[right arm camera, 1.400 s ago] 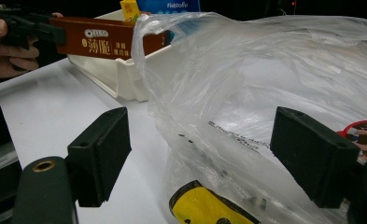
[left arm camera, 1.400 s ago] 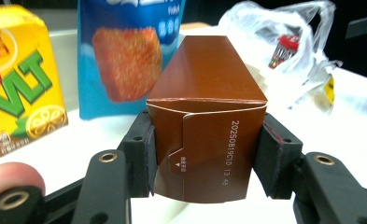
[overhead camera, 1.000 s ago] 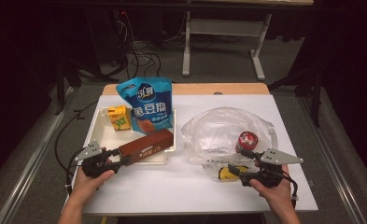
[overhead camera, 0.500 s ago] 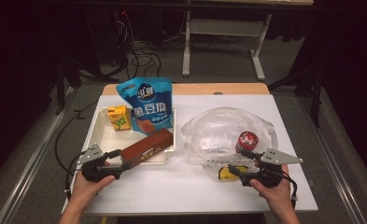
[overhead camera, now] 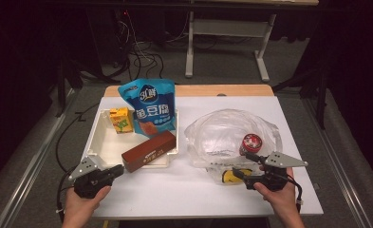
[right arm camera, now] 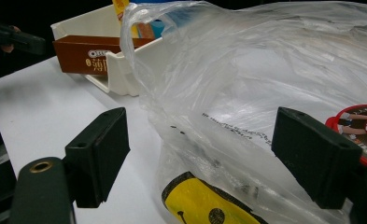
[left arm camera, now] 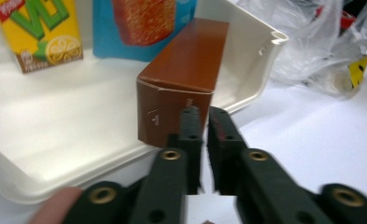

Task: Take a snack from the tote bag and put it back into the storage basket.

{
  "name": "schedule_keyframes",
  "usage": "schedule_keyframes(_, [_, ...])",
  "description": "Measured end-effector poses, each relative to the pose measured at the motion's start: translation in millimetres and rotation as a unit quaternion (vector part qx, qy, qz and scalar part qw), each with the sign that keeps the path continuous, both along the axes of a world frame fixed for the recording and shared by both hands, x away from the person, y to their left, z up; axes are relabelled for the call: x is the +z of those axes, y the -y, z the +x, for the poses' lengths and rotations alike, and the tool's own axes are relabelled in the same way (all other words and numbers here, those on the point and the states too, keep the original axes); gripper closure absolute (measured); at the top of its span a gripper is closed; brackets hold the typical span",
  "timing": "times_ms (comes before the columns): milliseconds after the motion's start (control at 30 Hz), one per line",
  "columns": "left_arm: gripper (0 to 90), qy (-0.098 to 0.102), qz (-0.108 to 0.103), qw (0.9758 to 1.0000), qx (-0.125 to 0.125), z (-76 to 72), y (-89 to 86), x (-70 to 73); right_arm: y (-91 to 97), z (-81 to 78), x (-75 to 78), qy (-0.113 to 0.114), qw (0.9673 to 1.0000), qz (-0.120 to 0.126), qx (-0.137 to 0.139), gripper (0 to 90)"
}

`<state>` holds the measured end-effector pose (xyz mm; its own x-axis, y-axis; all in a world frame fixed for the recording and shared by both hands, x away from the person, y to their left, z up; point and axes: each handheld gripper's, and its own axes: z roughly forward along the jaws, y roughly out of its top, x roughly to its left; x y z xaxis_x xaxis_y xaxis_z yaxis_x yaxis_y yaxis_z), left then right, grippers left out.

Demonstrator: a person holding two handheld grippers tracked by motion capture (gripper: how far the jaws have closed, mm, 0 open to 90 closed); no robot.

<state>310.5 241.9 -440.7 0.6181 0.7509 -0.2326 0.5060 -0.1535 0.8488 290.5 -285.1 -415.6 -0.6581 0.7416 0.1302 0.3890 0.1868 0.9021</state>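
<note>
A brown box (overhead camera: 148, 151) lies aslant in the white tray (overhead camera: 91, 142), one end resting on the front rim. My left gripper (overhead camera: 120, 170) sits just in front of that end; in the left gripper view its jaws (left arm camera: 204, 126) have just been closing and stand shut with nothing between them, a little short of the box (left arm camera: 186, 60). My right gripper (overhead camera: 241, 165) is open at the near edge of a clear plastic bag (overhead camera: 231, 133). In the right gripper view the bag (right arm camera: 265, 70) lies between the wide jaws (right arm camera: 207, 149).
A blue snack pouch (overhead camera: 148, 107) and a yellow drink carton (overhead camera: 120, 119) stand at the back of the tray. Inside the bag are a red-lidded can (overhead camera: 250, 142) and a yellow item (overhead camera: 231, 176). Bare white tabletop lies between the two grippers.
The left gripper has let go of the brown box, drawn back toward the table's near left and shut its jaws. The box stays on the tray rim. The right gripper has not moved.
</note>
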Motion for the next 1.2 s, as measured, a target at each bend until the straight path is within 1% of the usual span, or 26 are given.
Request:
schedule_keyframes(33, [89.8, -0.008, 0.0, 0.9999, 0.01, 1.6, 0.0, -1.4, -0.1, 0.3, -0.4, 0.0, 1.0, 0.001, 0.0, 19.9])
schedule_keyframes(67, [90.0, -0.014, -0.005, 0.9997, 0.017, 2.9, 0.3, -3.1, -0.3, 0.5, -0.7, -0.001, 1.0, 0.0, 0.0, 20.0])
schedule_keyframes(100, [90.0, -0.017, -0.009, 0.9996, 0.019, 4.3, 1.1, -4.6, -0.5, 0.7, -0.9, -0.001, 1.0, 0.0, 0.0, 20.0])
schedule_keyframes(133, [90.0, -0.019, 0.005, 0.9995, 0.025, 5.4, 3.7, -5.7, -0.8, 0.7, -1.1, -0.002, 1.0, 0.0, -0.001, 20.0])
schedule_keyframes(167, [90.0, -0.017, 0.018, 0.9993, 0.029, 6.2, 6.9, -7.0, -0.9, 0.8, -1.3, -0.003, 1.0, -0.001, -0.001, 20.0])
schedule_keyframes(200, [90.0, -0.018, 0.019, 0.9993, 0.027, 7.3, 9.4, -8.1, -0.9, 1.1, -1.6, -0.003, 1.0, -0.002, -0.001, 20.1])
schedule_keyframes(233, [90.0, -0.02, 0.018, 0.9992, 0.03, 8.5, 12.2, -8.8, -0.8, 1.5, -2.0, -0.003, 1.0, -0.002, -0.001, 20.1])
schedule_keyframes(333, [90.0, -0.019, 0.024, 0.9981, 0.053, 11.7, 17.0, -9.4, -0.8, 1.9, -2.4, -0.004, 1.0, -0.002, -0.003, 20.3])
schedule_keyframes(400, [90.0, -0.019, 0.022, 0.9971, 0.071, 16.9, 18.2, -11.0, -0.3, 1.8, -2.5, -0.004, 1.0, -0.002, -0.004, 20.3])
schedule_keyframes(467, [90.0, -0.02, 0.02, 0.9963, 0.081, 23.0, 18.9, -12.5, 0.1, 2.2, -2.9, -0.005, 1.0, 0.0, -0.008, 20.3])
schedule_keyframes(533, [90.0, -0.024, 0.024, 0.9951, 0.093, 31.0, 17.5, -13.5, 0.5, 3.0, -3.3, -0.004, 0.9999, 0.0, -0.01, 20.4])
schedule_keyframes(600, [90.0, -0.036, 0.03, 0.9926, 0.112, 40.8, 15.9, -16.3, 0.6, 2.8, -3.1, -0.004, 0.9999, -0.001, -0.012, 20.5])
schedule_keyframes(633, [90.0, -0.041, 0.026, 0.9919, 0.117, 43.5, 15.3, -17.4, 0.8, 2.8, -3.1, -0.004, 0.9999, -0.001, -0.012, 20.6])
schedule_keyframes(667, [90.0, -0.045, 0.017, 0.9912, 0.124, 46.7, 14.0, -18.1, 1.0, 3.0, -3.3, -0.004, 0.9999, 0.0, -0.012, 20.6])
schedule_keyframes(700, [90.0, -0.049, 0.012, 0.99, 0.132, 50.7, 13.8, -18.4, 1.4, 3.4, -3.6, -0.005, 0.9999, -0.001, -0.013, 20.7])
schedule_keyframes(833, [90.0, -0.049, 0.02, 0.9861, 0.157, 59.9, 15.7, -20.3, 0.7, 4.3, -5.2, -0.009, 0.9998, -0.001, -0.015, 20.9])
schedule_keyframes(867, [90.0, -0.051, 0.022, 0.9844, 0.167, 61.4, 15.4, -21.7, 0.6, 4.6, -5.5, -0.006, 0.9999, -0.003, -0.014, 20.9])
schedule_keyframes(900, [90.0, -0.053, 0.023, 0.9833, 0.173, 62.0, 15.2, -23.2, 0.3, 4.2, -5.7, -0.008, 0.9999, -0.002, -0.015, 20.9])
schedule_keyframes(933, [89.8, -0.055, 0.025, 0.9827, 0.175, 61.0, 15.2, -24.0, 0.5, 4.0, -5.7, -0.008, 0.9998, -0.002, -0.016, 21.0])
schedule_keyframes(967, [87.6, -0.055, 0.026, 0.9823, 0.177, 59.3, 15.0, -24.4, 0.9, 4.0, -5.6, -0.008, 0.9998, -0.002, -0.016, 21.0])
schedule_keyframes(1000, [86.2, -0.057, 0.023, 0.9817, 0.18, 55.0, 14.7, -24.5, 1.2, 3.8, -5.5, -0.009, 0.9998, 0.0, -0.018, 21.1])
schedule_keyframes(1067, [86.1, -0.067, 0.012, 0.9811, 0.181, 46.1, 15.5, -23.7, 3.1, 4.3, -5.7, -0.008, 0.9998, 0.001, -0.021, 21.1])
schedule_keyframes(1100, [86.1, -0.069, 0.012, 0.9815, 0.178, 41.2, 17.0, -22.9, 3.9, 4.6, -5.8, -0.008, 0.9997, 0.0, -0.021, 21.1])
schedule_keyframes(1167, [88.0, -0.074, 0.013, 0.9833, 0.166, 33.8, 21.9, -20.7, 5.5, 4.8, -5.7, -0.007, 0.9996, 0.002, -0.026, 21.3])
schedule_keyframes(1200, [88.7, -0.079, 0.003, 0.9844, 0.157, 33.0, 24.2, -21.1, 6.0, 4.7, -5.5, -0.007, 0.9996, 0.002, -0.029, 21.7])
